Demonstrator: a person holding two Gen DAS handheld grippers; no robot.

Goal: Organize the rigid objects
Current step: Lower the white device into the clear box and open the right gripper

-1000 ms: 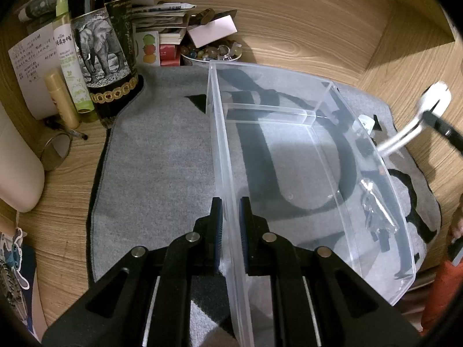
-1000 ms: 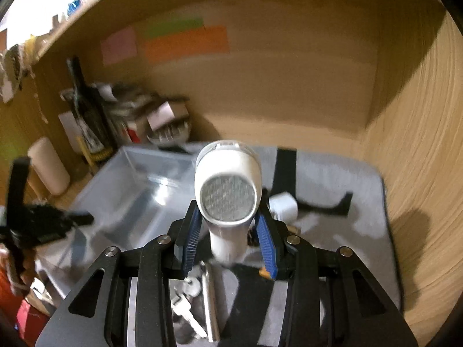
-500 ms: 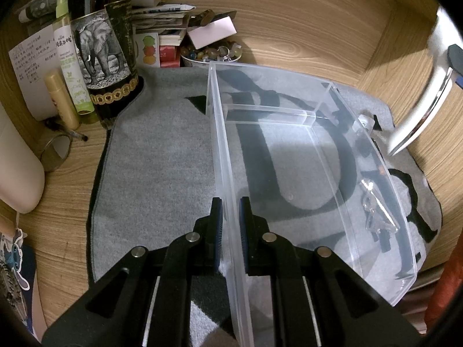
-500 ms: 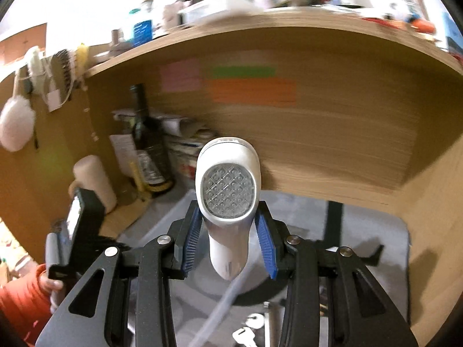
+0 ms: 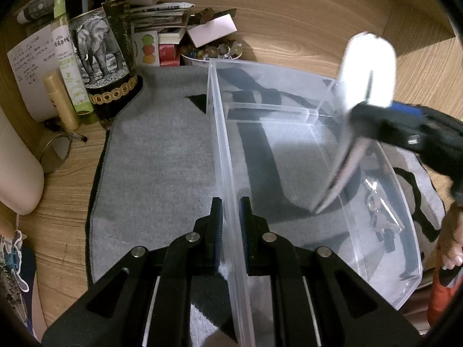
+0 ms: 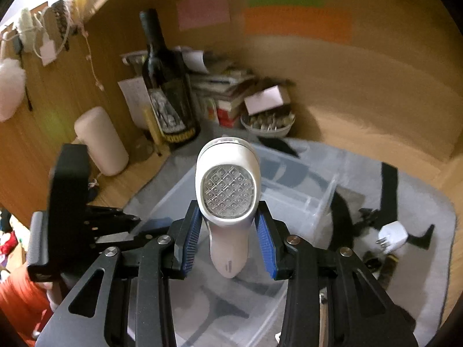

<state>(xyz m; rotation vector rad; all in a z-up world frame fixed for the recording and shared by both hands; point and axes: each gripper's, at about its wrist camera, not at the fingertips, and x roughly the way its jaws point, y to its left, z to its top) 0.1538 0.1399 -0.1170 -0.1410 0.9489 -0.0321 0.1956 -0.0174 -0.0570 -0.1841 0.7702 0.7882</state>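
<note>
A clear plastic bin (image 5: 376,156) stands on a grey mat (image 5: 162,156); it also shows in the right wrist view (image 6: 301,199). My left gripper (image 5: 230,211) is shut on the bin's near left wall. My right gripper (image 6: 228,225) is shut on a white lint shaver (image 6: 228,190) with a metal mesh head and holds it above the bin. In the left wrist view the shaver (image 5: 367,69) hangs blurred over the bin's right side. A bunch of keys (image 5: 382,217) lies beyond the bin's right wall.
A wine bottle with an elephant label (image 5: 101,52), tubes, papers and a bowl of beads (image 5: 211,53) crowd the back left corner. A white plug adapter (image 6: 392,235) lies on the mat at right. Wooden walls close the back and right.
My right gripper has carried the shaver left and down, from high at the right to over the bin's inside. The left gripper and the bin have not moved.
</note>
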